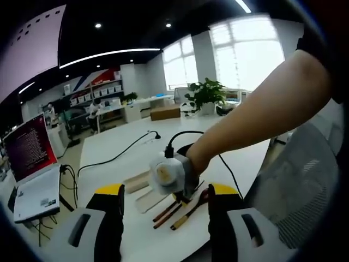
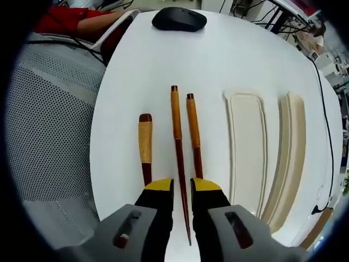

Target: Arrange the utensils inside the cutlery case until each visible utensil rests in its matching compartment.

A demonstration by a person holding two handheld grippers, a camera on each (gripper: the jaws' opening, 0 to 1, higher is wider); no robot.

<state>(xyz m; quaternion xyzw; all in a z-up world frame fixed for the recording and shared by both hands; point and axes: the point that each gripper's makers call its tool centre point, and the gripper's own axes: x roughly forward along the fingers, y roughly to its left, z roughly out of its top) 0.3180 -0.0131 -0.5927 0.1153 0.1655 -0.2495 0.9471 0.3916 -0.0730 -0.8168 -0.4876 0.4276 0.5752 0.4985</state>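
My right gripper (image 2: 182,191), jaws narrowly parted, straddles one slim wooden chopstick (image 2: 178,147). Second chopstick (image 2: 193,134) just right; spoon handle (image 2: 145,147), cord-wrapped perhaps, left. Smooth cream cutlery case (image 2: 246,153) further right. Left gripper (image 1: 166,204) spread wide, empty.

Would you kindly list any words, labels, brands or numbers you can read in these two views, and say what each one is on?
No text can be read.
Laptop screen: rows of light text on red, too small and blurred to read.
Shelf boxes on the far wall: any labels too small to tell.
Chopsticks, spoon handle, cutlery case and mouse: no print visible.
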